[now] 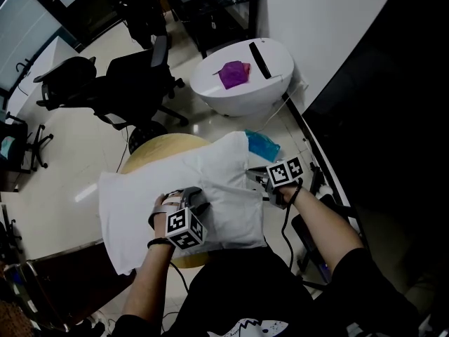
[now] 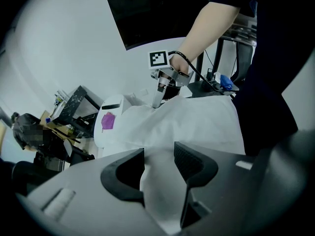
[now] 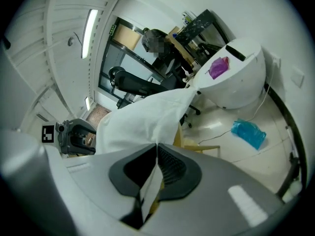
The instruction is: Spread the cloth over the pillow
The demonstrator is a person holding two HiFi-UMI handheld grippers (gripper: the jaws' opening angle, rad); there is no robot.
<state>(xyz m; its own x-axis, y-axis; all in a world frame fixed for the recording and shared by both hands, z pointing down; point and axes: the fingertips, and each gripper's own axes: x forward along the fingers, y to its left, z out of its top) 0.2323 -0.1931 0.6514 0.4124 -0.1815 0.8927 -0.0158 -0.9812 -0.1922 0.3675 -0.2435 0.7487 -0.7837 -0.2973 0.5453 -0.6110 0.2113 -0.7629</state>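
Note:
A white cloth [image 1: 168, 188] lies over a pillow on a round wooden table [image 1: 156, 150]; the pillow is white too and I cannot tell it apart from the cloth. My left gripper [image 1: 188, 201] points steeply down at the cloth's near middle. In the left gripper view, the left gripper [image 2: 158, 163] is shut on a thick fold of the cloth [image 2: 197, 122]. My right gripper [image 1: 261, 180] is at the cloth's right edge. In the right gripper view, the right gripper [image 3: 156, 159] is shut on a thin edge of the cloth [image 3: 142, 117].
A white egg-shaped unit [image 1: 270, 83] with a purple rag [image 1: 234, 74] on it stands beyond the table. A blue bag [image 1: 263, 144] lies on the floor by the table's right side. Black office chairs [image 1: 133, 83] stand at the far left. Cables trail along the right.

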